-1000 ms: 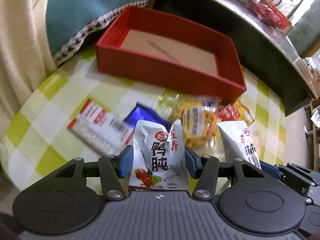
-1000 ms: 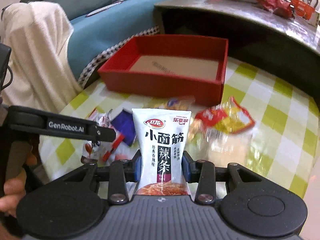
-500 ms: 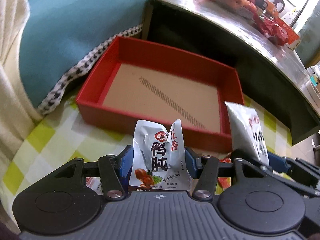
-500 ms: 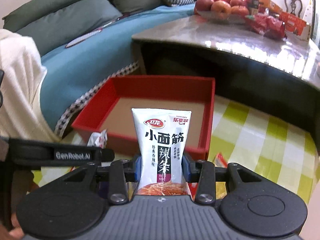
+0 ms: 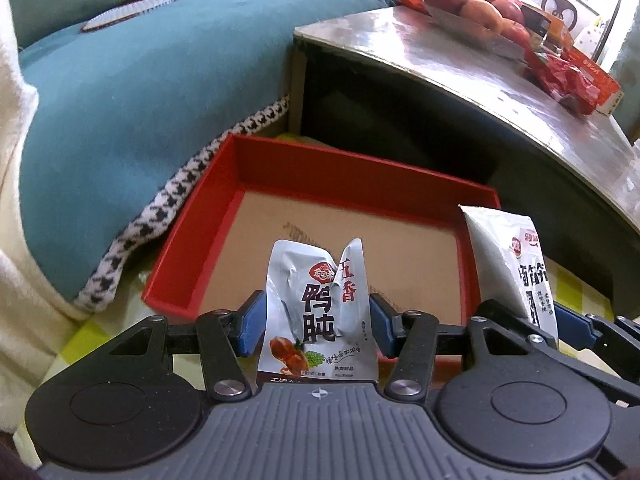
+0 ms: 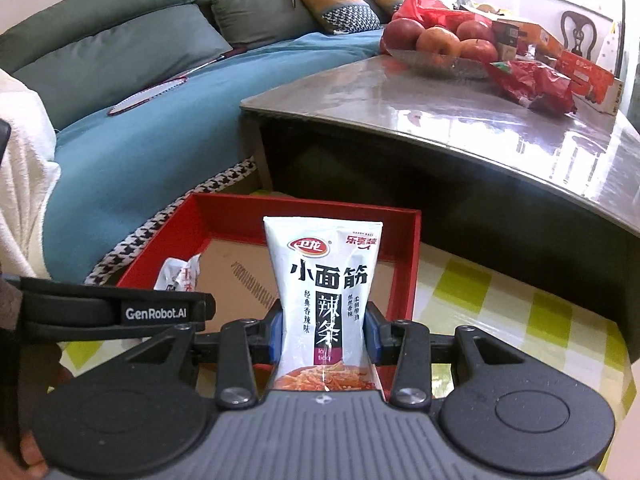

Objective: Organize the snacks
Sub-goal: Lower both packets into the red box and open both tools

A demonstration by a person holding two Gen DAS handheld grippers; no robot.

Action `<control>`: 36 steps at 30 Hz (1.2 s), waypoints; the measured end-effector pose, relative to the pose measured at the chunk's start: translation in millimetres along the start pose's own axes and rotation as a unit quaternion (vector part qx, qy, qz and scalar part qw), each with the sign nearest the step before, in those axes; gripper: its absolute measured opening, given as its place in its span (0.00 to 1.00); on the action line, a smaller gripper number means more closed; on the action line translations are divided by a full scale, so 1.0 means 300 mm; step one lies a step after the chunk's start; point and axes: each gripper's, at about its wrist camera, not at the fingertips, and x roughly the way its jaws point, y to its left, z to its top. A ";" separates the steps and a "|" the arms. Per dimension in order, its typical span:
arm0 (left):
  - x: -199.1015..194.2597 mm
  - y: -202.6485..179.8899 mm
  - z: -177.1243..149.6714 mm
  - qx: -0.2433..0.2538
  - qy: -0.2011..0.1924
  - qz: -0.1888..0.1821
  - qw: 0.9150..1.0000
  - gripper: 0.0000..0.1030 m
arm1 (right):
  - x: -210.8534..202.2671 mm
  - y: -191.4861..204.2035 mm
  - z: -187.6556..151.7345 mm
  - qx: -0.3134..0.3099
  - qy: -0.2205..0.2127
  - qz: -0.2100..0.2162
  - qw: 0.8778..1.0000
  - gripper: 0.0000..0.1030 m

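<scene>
Now both grippers point steeply downward over the near edge of the red box (image 5: 192, 258), each clamped on 1 snack packet held upright.

Seen from its own wrist camera, the left gripper (image 5: 318, 328) has its blue pads (image 5: 250, 330) pressed against the sides of a crumpled silver packet (image 5: 316, 316) with red and black print. Its jaws stand partly apart, filled by the packet's width. The packet hangs above the box's front wall, over the brown cardboard floor (image 5: 320, 224).

On the right, the right gripper (image 6: 324, 336) pinches a white packet (image 6: 324, 280) with bold black characters. Its jaws are drawn in tightly on the packet's narrow lower half, and the top flares wider above them. This packet also sits over the box's near side, towards its right wall.

From the right wrist view the left gripper's black arm crosses the lower left, with part of a hand (image 6: 28, 456) below it. The box rests on a yellow-green checked cloth (image 6: 500, 304), beside a blue blanket (image 5: 140, 100).
</scene>
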 end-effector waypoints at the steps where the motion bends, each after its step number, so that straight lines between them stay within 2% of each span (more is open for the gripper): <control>1: 0.005 -0.004 0.006 0.003 -0.002 0.003 1.000 0.60 | 0.011 -0.001 0.004 -0.001 0.001 -0.001 1.000 0.41; 12: 0.088 -0.012 0.053 0.010 -0.007 0.033 0.999 0.60 | 0.116 -0.008 0.028 -0.010 0.003 -0.015 1.000 0.41; 36: 0.219 0.001 0.079 0.007 0.027 0.063 0.998 0.61 | 0.278 0.008 0.031 -0.017 0.028 -0.008 0.999 0.41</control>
